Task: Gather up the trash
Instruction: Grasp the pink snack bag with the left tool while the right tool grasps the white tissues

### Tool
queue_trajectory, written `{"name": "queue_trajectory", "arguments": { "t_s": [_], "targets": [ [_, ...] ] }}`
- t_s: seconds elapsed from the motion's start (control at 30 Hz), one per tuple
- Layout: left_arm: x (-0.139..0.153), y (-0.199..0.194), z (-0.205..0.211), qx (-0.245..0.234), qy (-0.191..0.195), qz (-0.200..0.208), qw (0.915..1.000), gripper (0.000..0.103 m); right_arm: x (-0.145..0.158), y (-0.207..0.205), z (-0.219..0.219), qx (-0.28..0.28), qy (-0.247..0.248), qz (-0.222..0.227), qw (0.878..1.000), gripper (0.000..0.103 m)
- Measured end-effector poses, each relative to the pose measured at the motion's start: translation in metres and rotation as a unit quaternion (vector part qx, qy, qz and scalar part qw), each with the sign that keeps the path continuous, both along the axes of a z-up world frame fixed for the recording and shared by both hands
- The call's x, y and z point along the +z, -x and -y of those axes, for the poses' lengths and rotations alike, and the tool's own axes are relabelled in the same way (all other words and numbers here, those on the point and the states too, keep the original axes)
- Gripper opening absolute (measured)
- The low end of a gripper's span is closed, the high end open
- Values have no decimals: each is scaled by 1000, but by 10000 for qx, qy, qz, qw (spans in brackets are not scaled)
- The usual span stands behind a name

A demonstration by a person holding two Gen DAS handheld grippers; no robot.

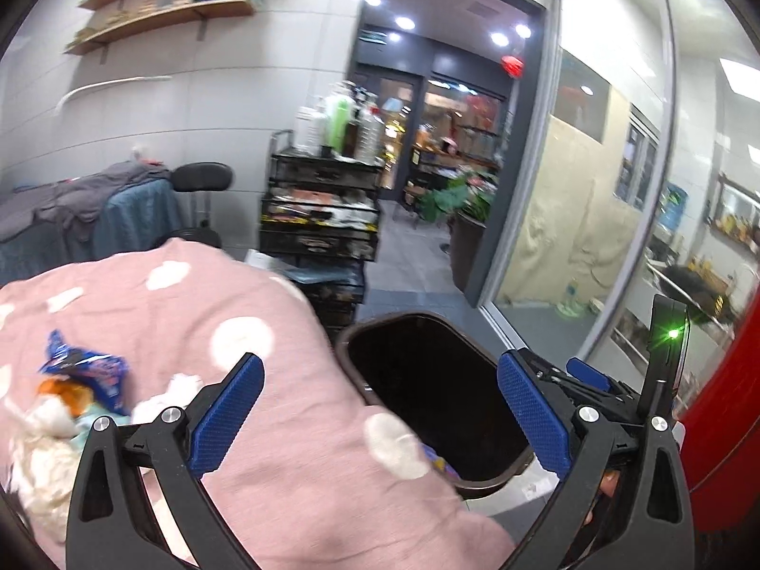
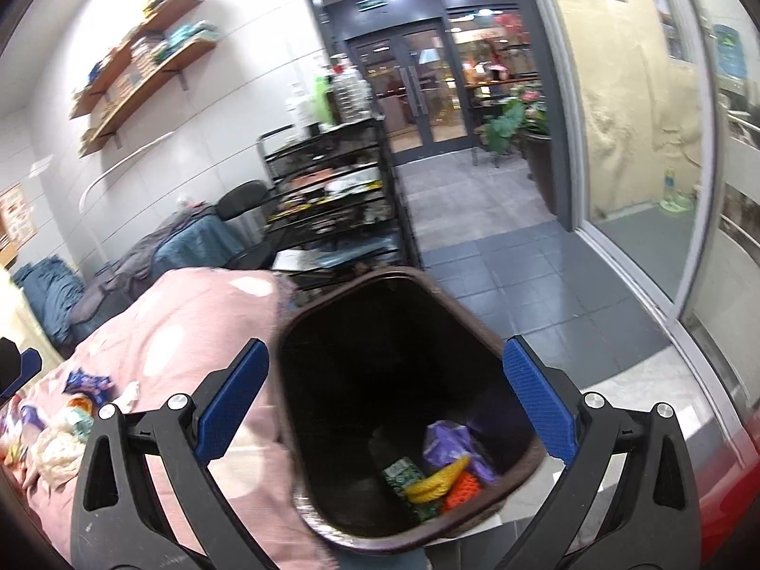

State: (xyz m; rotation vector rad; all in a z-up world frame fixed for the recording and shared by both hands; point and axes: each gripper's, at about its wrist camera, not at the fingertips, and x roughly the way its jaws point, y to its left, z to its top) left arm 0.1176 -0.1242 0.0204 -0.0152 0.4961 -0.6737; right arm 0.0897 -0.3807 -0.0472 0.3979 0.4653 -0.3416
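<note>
Beside the dark brown bin [image 2: 389, 408], a pink cloth [image 1: 294, 332] with white dots; inside the bin, purple, yellow, orange and green trash [image 2: 439, 475].

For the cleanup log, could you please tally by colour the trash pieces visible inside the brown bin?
Purple wrapper: 1
Yellow piece: 1
Orange piece: 1
Green packet: 1
Total: 4

Bin [image 2: 403, 356] sits right of my blanket-covered bed [image 2: 190, 332], touching its edge. Wrappers [image 2: 441, 470] lie in the bin's bottom. Trash pile [image 1: 76, 389] on the bed, left of my left gripper [image 1: 380, 418]. Right gripper [image 2: 384, 418] over the bin mouth. Shelf cart [image 2: 332, 199] behind bin, wall shelves [image 2: 142, 61] above left, glass door [image 2: 641, 190] right.
</note>
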Motion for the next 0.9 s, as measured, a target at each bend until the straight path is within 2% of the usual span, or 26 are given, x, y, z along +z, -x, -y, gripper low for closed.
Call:
{"name": "queue_trajectory", "arguments": {
  "t_s": [0.3,0.5,0.63,0.73,0.9],
  "targets": [
    [-6,2,-69,1061,-120,59,9943,98,20,-28,-66,1197,245,102,9925,97],
    [-13,0,-113,1662,-332,-16,9855,98,27,-50,-120,2059,365,12,9779,97],
    [-24,-2,-154,1974,-329,-290,9793,98,28,-65,-160,2653,411,-181,9631,97],
    [-36,0,-185,2258,-366,-511,9721,98,27,-71,-187,3031,401,-269,9517,97],
    [-51,11,-239,2848,-376,-746,9549,98,21,-74,-229,3494,385,-411,9353,97]
  ]
}}
